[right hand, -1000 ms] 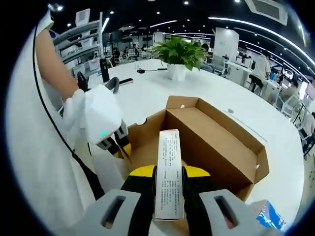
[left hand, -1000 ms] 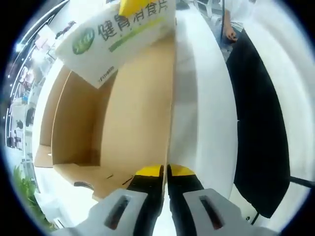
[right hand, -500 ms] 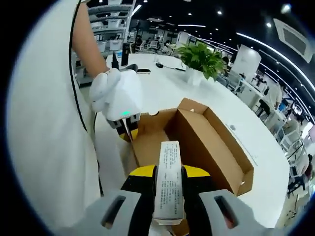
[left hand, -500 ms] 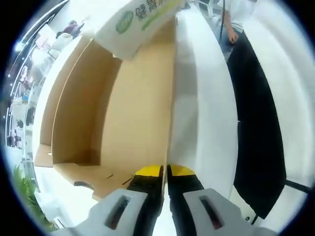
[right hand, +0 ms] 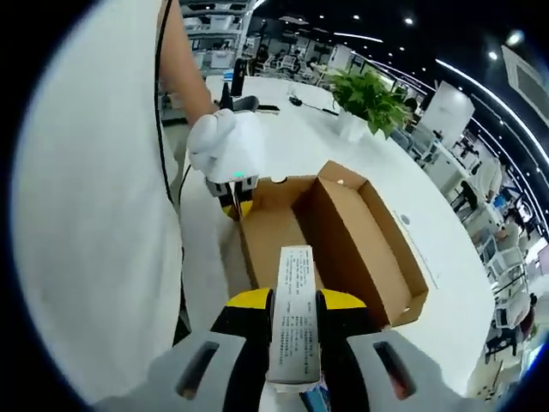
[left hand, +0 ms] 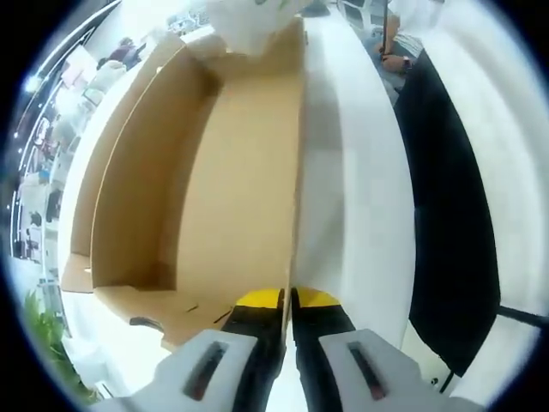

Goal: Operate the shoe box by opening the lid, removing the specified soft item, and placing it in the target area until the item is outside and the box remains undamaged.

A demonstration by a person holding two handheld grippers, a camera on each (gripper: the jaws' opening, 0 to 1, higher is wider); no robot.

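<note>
Packet [right hand: 292, 322] lifted clear of shoe box [left hand: 232, 172] (right tongs [right hand: 294, 311] clamping it), left tongs [left hand: 288, 302] pinching box wall

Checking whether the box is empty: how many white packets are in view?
1. The packet is clamped in the right tool, lifted above the open box; its edge shows at the top of the left gripper view. The box floor looks bare.

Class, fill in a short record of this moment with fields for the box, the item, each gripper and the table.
box: open cardboard box, inside bare
item: white printed carton, lifted above the box
right gripper: right gripper shut on the carton
left gripper: left gripper pinching the box's side wall
table: white table, potted plant at far side
</note>
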